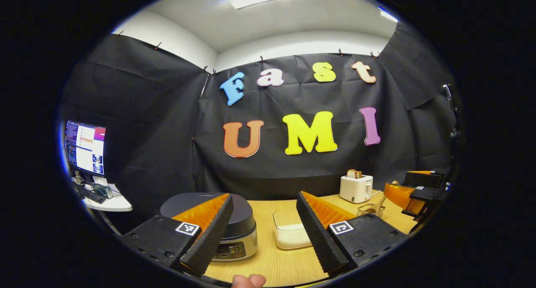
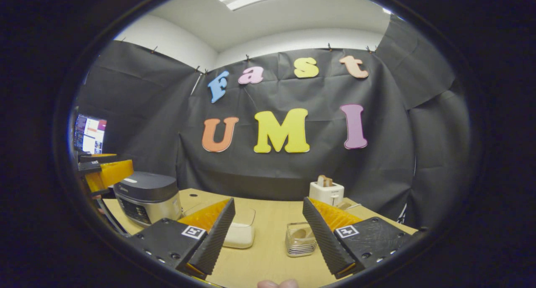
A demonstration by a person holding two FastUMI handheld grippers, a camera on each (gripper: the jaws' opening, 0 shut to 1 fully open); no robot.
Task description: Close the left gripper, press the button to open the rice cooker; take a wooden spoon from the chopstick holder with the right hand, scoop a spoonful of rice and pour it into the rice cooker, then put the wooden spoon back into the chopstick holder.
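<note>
Wooden tabletop (image 2: 268, 254) carried the closed rice cooker (image 1: 232, 225) at left, rice container (image 1: 291, 233) centre, chopstick holder (image 2: 300, 239) holding the wooden spoon (image 2: 298, 233). Left gripper (image 1: 264, 233) and right gripper (image 2: 268, 237) stood wide apart, empty. Spoon judged light, rigid; best taken by its handle.

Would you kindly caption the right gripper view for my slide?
Open right tongs hover above the table, facing the spoon holder, closed rice cooker at left.
</note>
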